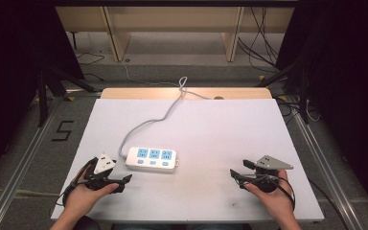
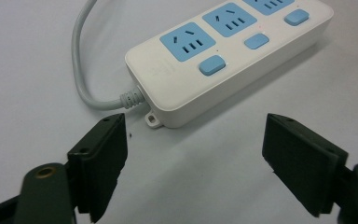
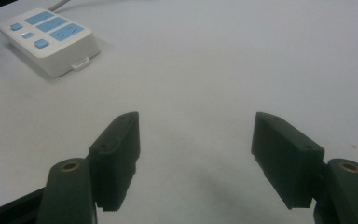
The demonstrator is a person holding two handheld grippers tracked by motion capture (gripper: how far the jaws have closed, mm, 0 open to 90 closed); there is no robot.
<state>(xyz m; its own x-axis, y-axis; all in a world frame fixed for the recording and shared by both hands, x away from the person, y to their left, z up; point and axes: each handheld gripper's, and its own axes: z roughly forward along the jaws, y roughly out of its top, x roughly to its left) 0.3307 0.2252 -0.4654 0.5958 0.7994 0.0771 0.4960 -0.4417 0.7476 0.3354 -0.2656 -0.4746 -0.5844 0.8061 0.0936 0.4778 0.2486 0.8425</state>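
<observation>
A white power strip [image 1: 152, 159] with three blue sockets and three blue switches lies on the white table sheet [image 1: 211, 129], its grey cable [image 1: 148, 122] running to the far edge. My left gripper [image 1: 124, 181] rests near the front left, just short of the strip's cable end; its jaws stand wide apart with nothing between them. In the left gripper view the power strip [image 2: 223, 56] lies just beyond the left gripper [image 2: 196, 154]. My right gripper [image 1: 233, 175] sits at the front right, open and empty, pointing toward the strip. The right gripper view shows the power strip [image 3: 49, 39] far off at upper left.
A wooden table edge [image 1: 187, 93] shows beyond the sheet. Metal rails [image 1: 24, 153] run along both sides on the floor, and a "5" mark [image 1: 62, 130] lies at the left. Shelving legs [image 1: 117, 38] and loose cables stand behind.
</observation>
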